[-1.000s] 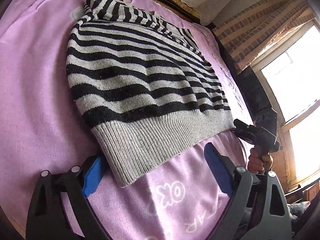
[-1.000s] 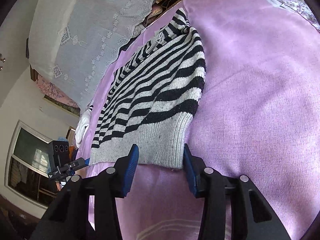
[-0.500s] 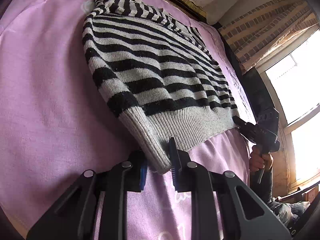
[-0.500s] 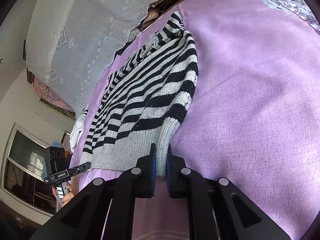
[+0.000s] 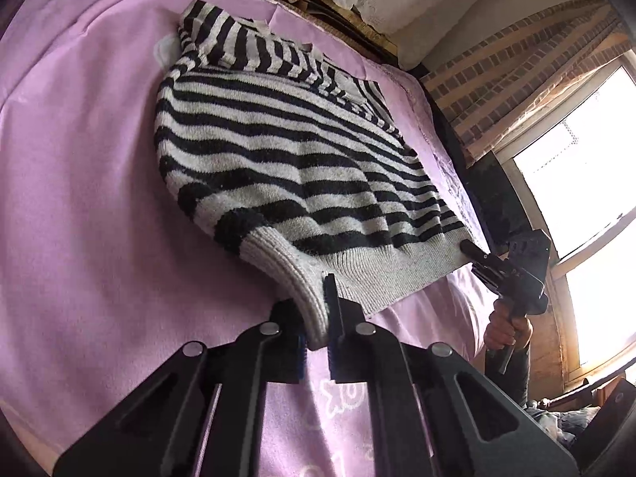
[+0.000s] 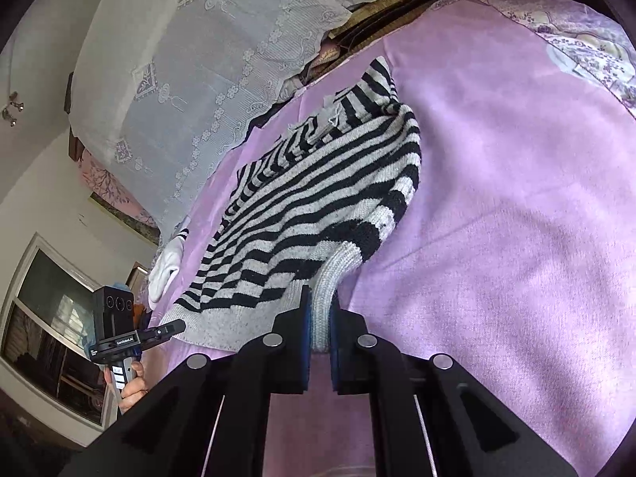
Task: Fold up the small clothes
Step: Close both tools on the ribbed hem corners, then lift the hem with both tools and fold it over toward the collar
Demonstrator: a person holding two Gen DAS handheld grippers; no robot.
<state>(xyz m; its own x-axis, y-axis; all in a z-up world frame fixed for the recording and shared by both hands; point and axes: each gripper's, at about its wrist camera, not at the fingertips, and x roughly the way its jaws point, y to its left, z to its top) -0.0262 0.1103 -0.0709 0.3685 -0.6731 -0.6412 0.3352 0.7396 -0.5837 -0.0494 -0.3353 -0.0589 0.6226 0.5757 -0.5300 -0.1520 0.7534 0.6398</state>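
A small black-and-grey striped sweater [image 5: 286,167] lies flat on a pink blanket [image 5: 79,198], with its grey ribbed hem nearest me. My left gripper [image 5: 316,314] is shut on the hem's left corner, which bunches up between the blue pads. In the right wrist view the sweater [image 6: 318,198] runs away towards the collar, and my right gripper [image 6: 320,318] is shut on the hem's right corner. Each view also shows the other tool at the far hem corner: the right gripper [image 5: 471,250] and the left gripper [image 6: 177,326], each held by a hand. The hem hangs slightly raised between them.
The pink blanket [image 6: 516,218] spreads wide on both sides of the sweater. A white lace cloth [image 6: 179,59] covers bedding behind the collar. A white sock-like piece [image 6: 167,266] lies past the left side. Bright windows [image 5: 588,159] and a brick-patterned wall [image 5: 516,67] stand at the right.
Both grippers went from open around the hem corners to shut on them. The hem has lifted a little off the blanket and the sweater's sides now curl under.
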